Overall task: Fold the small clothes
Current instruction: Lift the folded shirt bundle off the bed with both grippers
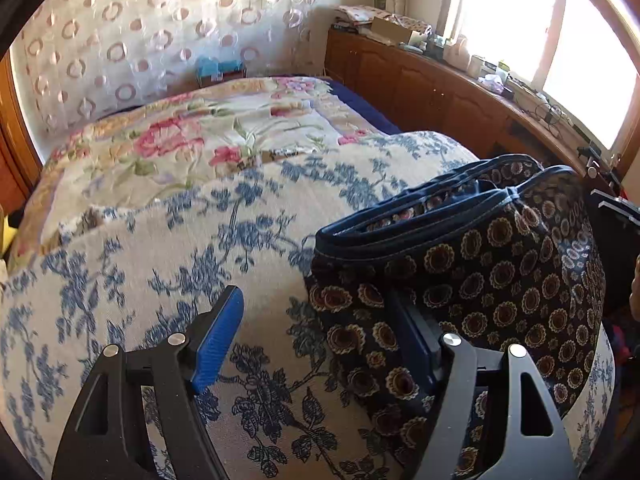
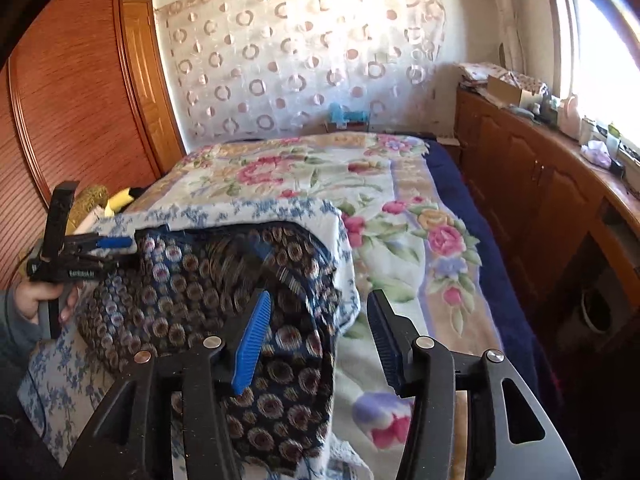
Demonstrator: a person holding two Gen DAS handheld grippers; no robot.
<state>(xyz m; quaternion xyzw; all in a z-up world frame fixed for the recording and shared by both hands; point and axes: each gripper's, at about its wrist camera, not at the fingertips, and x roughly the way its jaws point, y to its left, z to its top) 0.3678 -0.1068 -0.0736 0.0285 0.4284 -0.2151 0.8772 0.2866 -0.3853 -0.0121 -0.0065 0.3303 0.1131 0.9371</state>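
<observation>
On the bed (image 2: 452,184), which fills most of both views, a pink-flowered quilt (image 1: 224,136) covers the far half and a cream cloth with blue floral print (image 1: 168,248) is spread over the near part, judged to serve as the folding surface. Beyond the bed hangs a sheer curtain with ring pattern (image 2: 296,60); a wooden wardrobe (image 2: 76,92) stands on one side and a long wooden cabinet (image 2: 532,184) under the window on the other, its top crowded with boxes and small items. Neither piece obstructs the work. The task item, a dark garment with a sunflower print (image 1: 500,280), lies bunched on the blue-print cloth, its navy-trimmed edge (image 1: 420,220) turned upward and doubled over, so the fold appears partly made and not yet flattened. The left gripper (image 1: 320,344) is released, jaws wide; its right finger rests at or just over the garment's near edge, the other over bare cloth, with no fabric clamped between them. The right gripper (image 2: 316,340) is also released, about half spread; its left finger lies against the garment's hanging corner, the other over the quilt, nothing pinched. A hand (image 2: 36,300) is visible holding the left gripper's handle. The main hindrance is judged to be the garment's own bulk and loose folds, which may slip when next seized.
</observation>
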